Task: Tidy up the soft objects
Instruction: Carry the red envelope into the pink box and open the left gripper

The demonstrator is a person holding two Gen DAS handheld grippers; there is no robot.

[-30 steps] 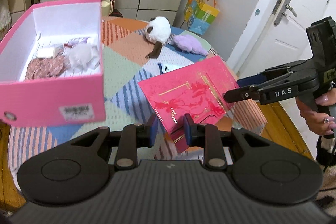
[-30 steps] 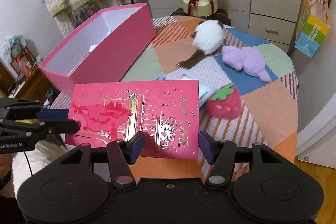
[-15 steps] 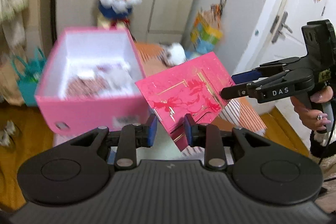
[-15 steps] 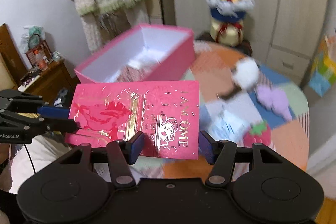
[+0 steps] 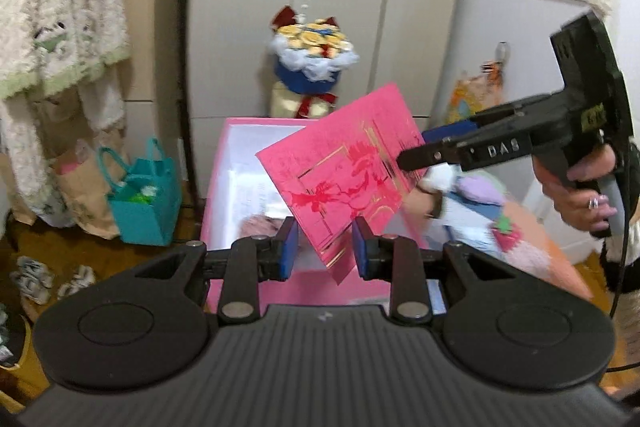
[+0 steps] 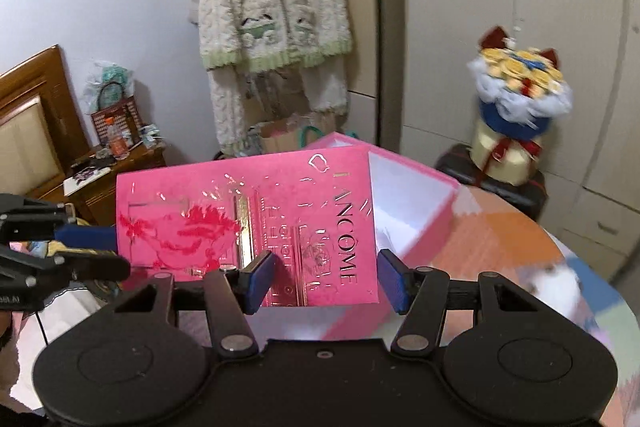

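A pink lid (image 5: 344,175) with gold print hangs in the air, tilted, in front of the open pink box (image 5: 218,187). My left gripper (image 5: 325,251) is shut on the lid's lower corner. My right gripper (image 6: 324,277) is shut on the lid (image 6: 248,211) at its opposite edge, one finger over its face and one behind. In the left wrist view the right gripper (image 5: 416,151) reaches in from the right, held by a hand (image 5: 580,195). The box (image 6: 412,183) holds a pinkish cloth (image 5: 260,225). A purple plush (image 5: 480,187) and a strawberry plush (image 5: 508,235) lie on the patchwork table.
A blurred white plush (image 6: 556,279) lies on the table's right part. Behind the box a flower bouquet (image 5: 312,59) stands before wardrobe doors. A teal bag (image 5: 144,203) and shoes sit on the floor at left; a fluffy cardigan (image 6: 272,7) hangs above; a wooden nightstand (image 6: 116,171) is far left.
Both grippers have raised the lid off the table and carried it toward the pink box. Both views have tilted up, so more of the wall and wardrobe shows.
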